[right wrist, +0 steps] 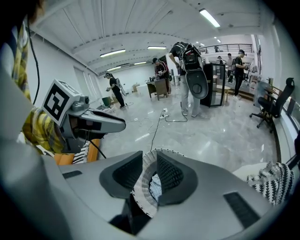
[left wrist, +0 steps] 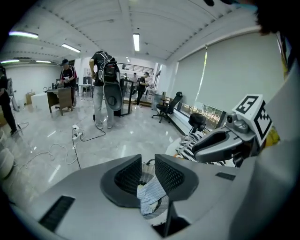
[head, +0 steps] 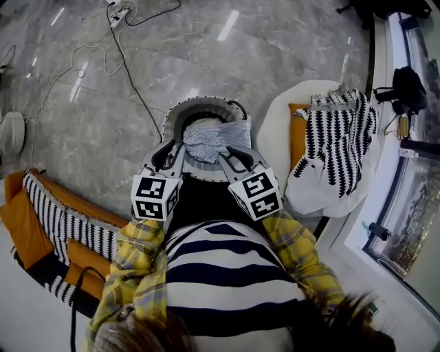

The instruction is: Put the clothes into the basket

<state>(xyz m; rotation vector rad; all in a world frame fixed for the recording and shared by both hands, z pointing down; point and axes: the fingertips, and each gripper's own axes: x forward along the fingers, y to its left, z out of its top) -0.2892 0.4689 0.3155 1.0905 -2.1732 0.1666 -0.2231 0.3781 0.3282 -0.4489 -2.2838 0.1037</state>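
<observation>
My left gripper [head: 175, 150] and right gripper [head: 231, 155], jaws apart and empty, hover just above the blue garment [head: 216, 137] inside the basket [head: 206, 102].

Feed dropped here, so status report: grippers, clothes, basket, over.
Left gripper and right gripper open, fingers apart at basket rim. Pale blue garment in basket, draped over rim. Zigzag cloth out on white seat. Nothing blocking.

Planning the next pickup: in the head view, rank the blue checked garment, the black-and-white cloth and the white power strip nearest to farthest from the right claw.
1. Blue checked garment, in the basket, at the right claw.
2. Black-and-white cloth, to its right.
3. White power strip, far floor, upper left.
</observation>
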